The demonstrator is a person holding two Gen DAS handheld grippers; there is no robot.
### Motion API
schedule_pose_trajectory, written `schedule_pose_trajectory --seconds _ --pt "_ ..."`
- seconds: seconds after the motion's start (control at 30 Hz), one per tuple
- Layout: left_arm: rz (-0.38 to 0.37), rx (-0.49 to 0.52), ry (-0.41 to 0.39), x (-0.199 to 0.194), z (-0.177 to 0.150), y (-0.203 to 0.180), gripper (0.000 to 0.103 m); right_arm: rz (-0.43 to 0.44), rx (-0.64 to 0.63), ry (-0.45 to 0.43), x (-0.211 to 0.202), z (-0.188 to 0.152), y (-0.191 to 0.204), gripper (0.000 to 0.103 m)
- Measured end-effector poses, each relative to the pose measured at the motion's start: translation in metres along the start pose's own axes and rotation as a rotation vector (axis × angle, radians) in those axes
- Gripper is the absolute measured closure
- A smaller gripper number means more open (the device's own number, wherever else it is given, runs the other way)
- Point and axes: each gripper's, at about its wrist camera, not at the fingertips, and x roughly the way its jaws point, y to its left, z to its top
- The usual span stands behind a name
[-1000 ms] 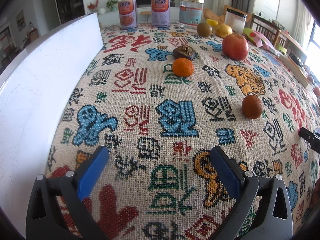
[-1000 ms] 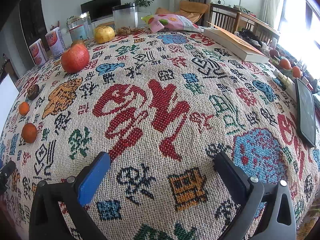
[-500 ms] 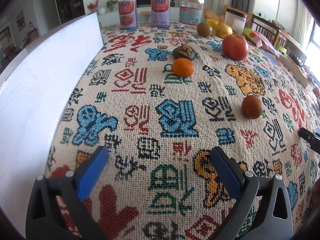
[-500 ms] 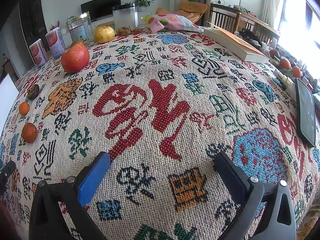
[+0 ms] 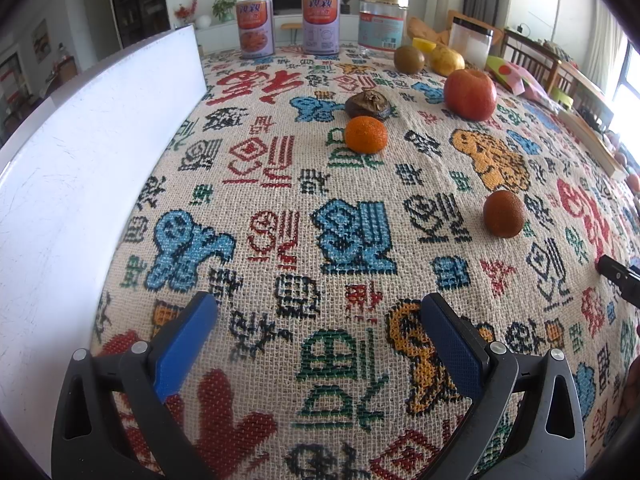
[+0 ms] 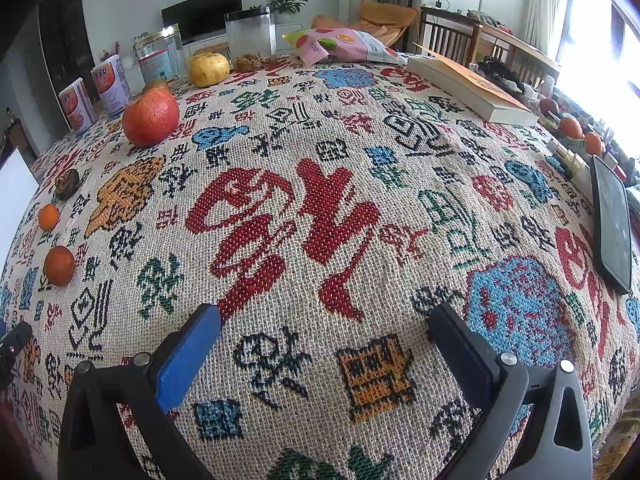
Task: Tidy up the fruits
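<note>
Left wrist view: I read the left gripper [image 5: 318, 316] with jaws spread apart, empty, above the patterned tablecloth [image 5: 280, 184]. A white tray [image 5: 80, 168] lies along its left. Ahead sit a tangerine [image 5: 366, 134], a dark wrinkled fruit [image 5: 368, 105] just behind it, a red apple [image 5: 470, 94] and a brown fruit [image 5: 503, 213].

Right wrist view: I read the right gripper [image 6: 324, 322] with jaws apart, empty. The fruits lie far left; a book [image 6: 468, 88] and phone [image 6: 612, 220] lie right.

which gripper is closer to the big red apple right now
Left, though neither is near. The left gripper faces the red apple, which sits far ahead to its right. From the right gripper, the apple sits farther, far ahead to its left. Both are open and empty.
</note>
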Motion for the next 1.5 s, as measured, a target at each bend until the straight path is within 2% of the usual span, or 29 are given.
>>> schedule_pose_trajectory --seconds 0.23,0.33,0.43,0.53,0.6,0.7,0.73,0.77,0.93,1.1,1.2,1.23,1.27,1.3,1.37,1.5 --pt "-0.017 0.008 0.009 0.003 0.006 -0.001 0.002 0.000 0.000 0.000 0.000 0.000 0.000 0.000" --pt "-0.050 0.003 0.017 0.013 0.034 -0.003 0.002 0.000 0.000 0.000 0.000 0.000 0.000 0.000" --pt "-0.089 -0.028 -0.036 0.028 0.066 -0.005 0.002 0.000 0.000 0.000 0.000 0.000 0.000 0.000" --pt "-0.072 0.019 -0.009 0.056 0.087 -0.014 0.004 0.000 0.000 0.000 0.000 0.000 0.001 0.000" --pt "-0.045 0.026 0.002 0.068 0.092 -0.016 0.012 0.000 0.000 0.000 0.000 0.000 0.000 0.000" --pt "-0.051 0.027 -0.034 0.065 0.092 -0.015 0.027 0.000 0.000 0.000 0.000 0.000 0.001 0.000" --pt "-0.060 0.030 -0.044 0.063 0.091 -0.015 0.047 0.000 0.000 0.000 0.000 0.000 0.001 0.000" --pt "-0.083 0.034 -0.055 0.060 0.090 -0.014 0.075 0.000 0.000 0.000 0.000 0.000 0.001 0.000" --pt "-0.089 0.066 -0.051 0.042 0.075 -0.011 0.075 0.001 0.000 0.000 0.000 0.000 0.001 0.000" --pt "-0.093 0.080 -0.040 0.004 0.039 0.001 0.075 0.000 0.000 0.000 0.000 0.000 0.001 0.000" --pt "-0.096 0.070 -0.011 -0.003 0.017 0.008 0.074 0.000 0.000 0.000 0.000 0.001 0.001 0.000" --pt "-0.092 0.072 -0.004 -0.002 0.011 0.010 0.070 0.000 0.000 0.000 0.000 0.001 0.001 0.000" --pt "-0.090 0.078 -0.031 -0.005 0.007 0.010 0.066 0.000 0.000 0.000 0.000 0.000 0.001 0.000" --pt "-0.060 0.089 -0.041 -0.005 0.005 0.009 0.058 0.000 0.000 0.000 0.000 0.000 0.001 0.000" --pt "0.007 0.087 -0.048 -0.004 0.004 0.010 0.026 0.001 0.000 0.000 0.000 0.001 0.001 0.000" --pt "0.021 0.010 -0.015 0.005 0.008 0.022 0.010 0.001 0.000 0.000 0.000 0.001 0.001 0.000"
